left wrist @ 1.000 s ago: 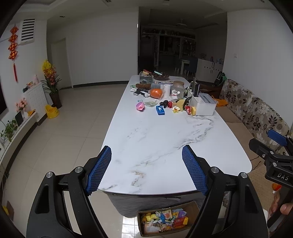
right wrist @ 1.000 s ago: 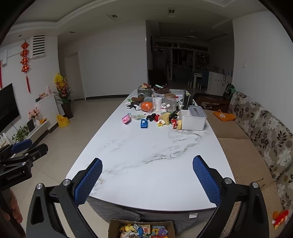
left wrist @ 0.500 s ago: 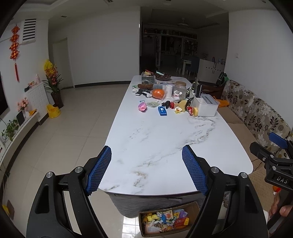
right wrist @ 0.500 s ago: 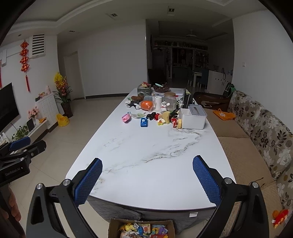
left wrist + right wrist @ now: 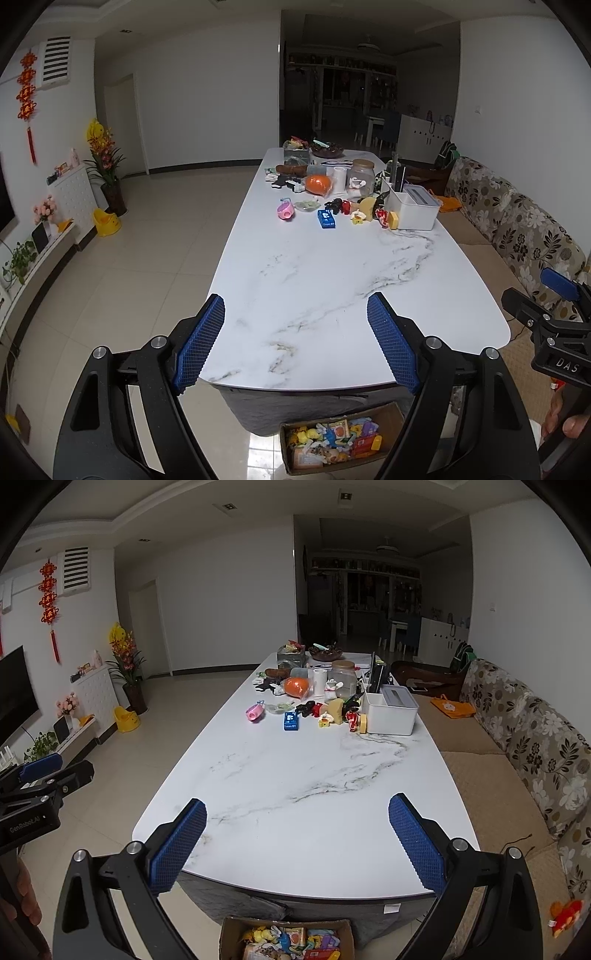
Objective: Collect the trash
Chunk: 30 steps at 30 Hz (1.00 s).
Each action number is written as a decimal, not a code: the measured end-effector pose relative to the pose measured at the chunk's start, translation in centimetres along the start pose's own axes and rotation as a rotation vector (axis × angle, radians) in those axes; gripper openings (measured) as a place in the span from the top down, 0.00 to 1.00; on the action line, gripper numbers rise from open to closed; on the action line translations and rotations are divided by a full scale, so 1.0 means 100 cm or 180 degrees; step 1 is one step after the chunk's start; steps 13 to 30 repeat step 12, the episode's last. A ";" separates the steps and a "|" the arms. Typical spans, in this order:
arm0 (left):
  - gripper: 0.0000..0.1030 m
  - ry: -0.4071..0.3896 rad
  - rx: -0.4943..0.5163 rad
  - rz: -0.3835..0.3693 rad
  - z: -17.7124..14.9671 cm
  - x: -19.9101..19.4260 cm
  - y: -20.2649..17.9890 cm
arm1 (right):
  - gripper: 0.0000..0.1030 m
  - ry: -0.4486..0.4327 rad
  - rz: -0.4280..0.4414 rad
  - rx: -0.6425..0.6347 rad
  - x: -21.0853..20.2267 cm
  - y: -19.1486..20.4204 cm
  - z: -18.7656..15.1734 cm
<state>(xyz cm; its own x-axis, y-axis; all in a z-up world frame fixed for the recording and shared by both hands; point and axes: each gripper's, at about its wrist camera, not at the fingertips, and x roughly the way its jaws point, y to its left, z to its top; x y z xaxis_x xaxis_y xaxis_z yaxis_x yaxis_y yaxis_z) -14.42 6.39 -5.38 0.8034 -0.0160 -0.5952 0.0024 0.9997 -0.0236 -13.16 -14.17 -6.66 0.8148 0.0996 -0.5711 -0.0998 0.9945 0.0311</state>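
A long white marble table (image 5: 332, 295) (image 5: 295, 775) carries a cluster of small items at its far half: a pink toy (image 5: 285, 210), a blue packet (image 5: 326, 218) (image 5: 291, 721), an orange ball (image 5: 318, 184) (image 5: 296, 686) and a white box (image 5: 413, 211) (image 5: 391, 710). A cardboard box (image 5: 338, 441) (image 5: 286, 939) full of colourful items stands on the floor under the near table end. My left gripper (image 5: 295, 339) is open and empty above the near edge. My right gripper (image 5: 297, 845) is open and empty beside it.
A floral sofa (image 5: 535, 731) runs along the right side. A plant (image 5: 107, 162) and a yellow potty (image 5: 106, 223) stand by the left wall. A red toy (image 5: 565, 912) lies on the floor at the right. The right gripper shows in the left view (image 5: 554, 325).
Both grippers have drifted slightly; the view of the table shifted a little. Both stay open and empty.
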 end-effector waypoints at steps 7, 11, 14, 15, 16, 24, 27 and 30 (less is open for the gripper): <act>0.24 0.0024 0.0029 0.0011 0.001 0.002 -0.001 | 0.05 0.0024 0.0005 0.0010 0.002 -0.001 -0.001; 0.24 0.0045 0.0046 0.0007 0.002 0.004 0.000 | 0.05 0.0026 0.0022 0.0022 0.003 -0.002 -0.001; 0.24 0.0047 0.0054 0.0003 0.002 0.005 0.000 | 0.05 0.0029 0.0015 0.0016 0.003 -0.002 -0.001; 0.24 0.0047 0.0054 0.0003 0.002 0.005 0.000 | 0.05 0.0029 0.0015 0.0016 0.003 -0.002 -0.001; 0.24 0.0047 0.0054 0.0003 0.002 0.005 0.000 | 0.05 0.0029 0.0015 0.0016 0.003 -0.002 -0.001; 0.24 0.0047 0.0054 0.0003 0.002 0.005 0.000 | 0.05 0.0029 0.0015 0.0016 0.003 -0.002 -0.001; 0.24 0.0047 0.0054 0.0003 0.002 0.005 0.000 | 0.05 0.0029 0.0015 0.0016 0.003 -0.002 -0.001; 0.24 0.0047 0.0054 0.0003 0.002 0.005 0.000 | 0.05 0.0029 0.0015 0.0016 0.003 -0.002 -0.001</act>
